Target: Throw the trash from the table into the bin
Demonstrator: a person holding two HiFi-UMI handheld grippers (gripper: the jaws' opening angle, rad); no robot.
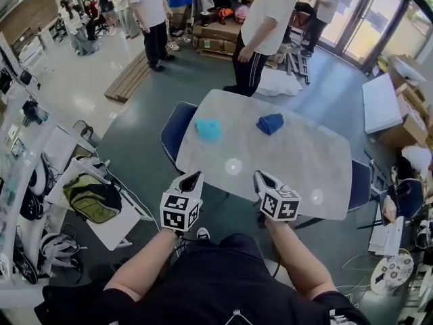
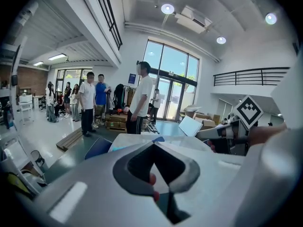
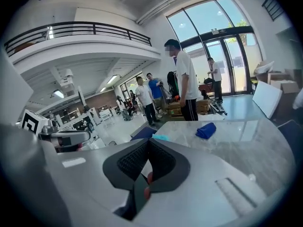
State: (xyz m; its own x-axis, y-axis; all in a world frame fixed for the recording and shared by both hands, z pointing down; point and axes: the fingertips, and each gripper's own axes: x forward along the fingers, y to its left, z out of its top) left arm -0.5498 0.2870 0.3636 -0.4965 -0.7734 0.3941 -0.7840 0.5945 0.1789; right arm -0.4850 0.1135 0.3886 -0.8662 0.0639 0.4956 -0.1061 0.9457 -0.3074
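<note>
1. You held your left gripper (image 1: 195,176) and right gripper (image 1: 258,177) at the near edge of the table (image 1: 304,161), lower centre, each with jaws pressed together on nothing.
2. The light blue trash (image 1: 208,128) and dark blue trash (image 1: 270,123) lay apart on the tabletop, upper centre.

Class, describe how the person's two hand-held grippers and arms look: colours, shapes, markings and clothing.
Both the left hand-held gripper and right hand-held gripper have pale grey bodies with dark jaws tapering to a point. Each carries a cube of black-and-white square markers. The person wears a black short-sleeved top.
</note>
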